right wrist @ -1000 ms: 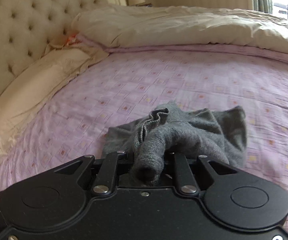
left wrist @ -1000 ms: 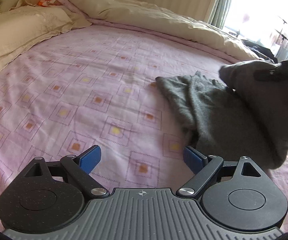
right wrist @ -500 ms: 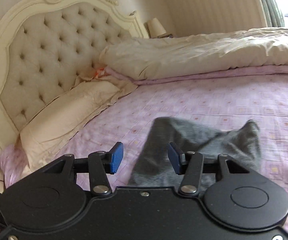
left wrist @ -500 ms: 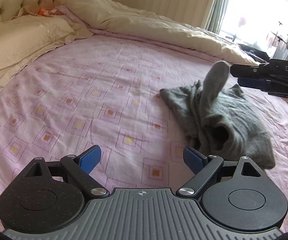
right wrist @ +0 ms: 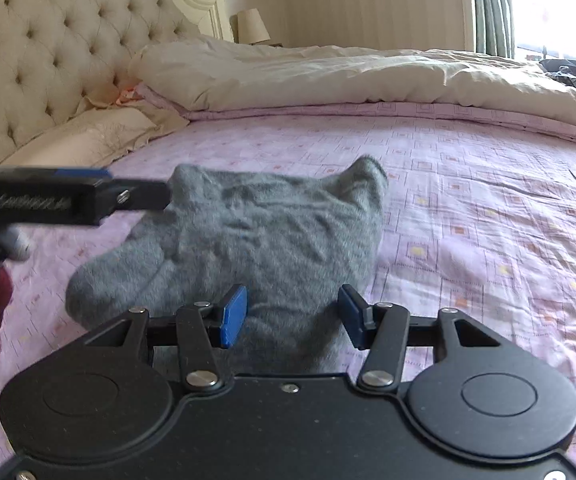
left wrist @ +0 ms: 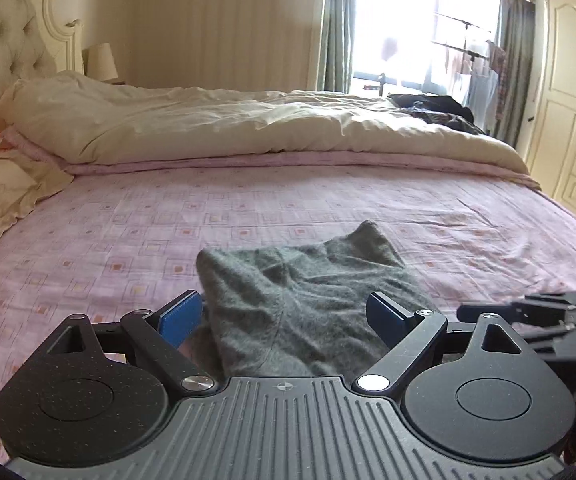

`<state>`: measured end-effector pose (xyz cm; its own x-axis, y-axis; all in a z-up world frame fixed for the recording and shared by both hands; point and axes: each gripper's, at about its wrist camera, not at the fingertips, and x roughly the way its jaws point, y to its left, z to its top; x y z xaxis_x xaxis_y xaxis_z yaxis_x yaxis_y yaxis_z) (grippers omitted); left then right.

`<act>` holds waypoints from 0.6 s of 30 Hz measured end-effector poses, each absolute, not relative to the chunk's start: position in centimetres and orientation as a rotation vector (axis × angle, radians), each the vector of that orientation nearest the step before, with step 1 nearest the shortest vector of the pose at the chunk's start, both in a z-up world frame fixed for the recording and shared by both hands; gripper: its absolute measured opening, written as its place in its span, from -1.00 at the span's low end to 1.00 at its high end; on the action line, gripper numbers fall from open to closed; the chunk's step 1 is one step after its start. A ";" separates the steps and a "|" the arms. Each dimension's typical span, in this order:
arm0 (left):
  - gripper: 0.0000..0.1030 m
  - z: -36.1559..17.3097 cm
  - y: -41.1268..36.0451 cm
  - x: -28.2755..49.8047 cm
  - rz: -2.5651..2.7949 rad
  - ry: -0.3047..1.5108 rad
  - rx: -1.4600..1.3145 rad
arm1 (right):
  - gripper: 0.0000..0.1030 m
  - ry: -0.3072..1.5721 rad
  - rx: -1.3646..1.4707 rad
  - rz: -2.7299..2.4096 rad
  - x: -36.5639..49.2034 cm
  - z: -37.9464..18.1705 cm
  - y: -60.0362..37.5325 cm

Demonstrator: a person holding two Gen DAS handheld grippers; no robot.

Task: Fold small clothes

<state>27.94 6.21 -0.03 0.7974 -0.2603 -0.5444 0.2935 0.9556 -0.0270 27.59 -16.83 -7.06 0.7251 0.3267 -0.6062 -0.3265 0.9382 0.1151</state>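
Observation:
A small grey knit garment [left wrist: 303, 292] lies crumpled on the pink patterned bed sheet [left wrist: 128, 240]; it also shows in the right wrist view [right wrist: 256, 248]. My left gripper [left wrist: 284, 316] is open, its blue pads either side of the garment's near edge, holding nothing. It shows from the side in the right wrist view [right wrist: 136, 196], at the garment's left edge. My right gripper [right wrist: 291, 316] is open, low over the garment's near part, holding nothing. It shows at the right edge of the left wrist view [left wrist: 463, 312].
A cream duvet [left wrist: 228, 124] is bunched along the far side of the bed. A pillow [right wrist: 84, 140] and tufted headboard [right wrist: 56, 48] are at the left. Dark clothes [left wrist: 439, 112] lie at the far right, a wardrobe [left wrist: 567, 100] beyond.
The right gripper opened and let go of the grey garment, which dropped flat on the sheet. Both grippers have moved in low at the garment's near edge.

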 end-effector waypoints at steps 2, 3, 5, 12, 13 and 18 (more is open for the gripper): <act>0.74 -1.3 5.5 29.5 -0.278 0.579 0.093 | 0.16 0.656 -0.072 0.380 26.6 -8.0 -16.1; 0.74 -1.9 5.4 30.1 -0.265 0.588 0.100 | 0.25 0.645 -0.103 0.394 26.2 -8.2 -15.8; 0.74 -3.4 5.9 31.7 -0.222 0.641 0.099 | 0.33 0.633 -0.149 0.425 25.6 -8.3 -15.4; 0.86 -7.2 11.3 33.2 -0.133 0.781 -0.083 | 0.31 0.540 -0.039 0.478 25.8 -6.0 -18.4; 0.86 -7.3 11.6 32.9 -0.134 0.776 -0.100 | 0.31 0.523 -0.009 0.479 26.4 -5.5 -18.8; 0.86 -7.5 12.6 32.1 -0.138 0.760 -0.156 | 0.31 0.558 0.052 0.516 32.3 -4.9 -18.6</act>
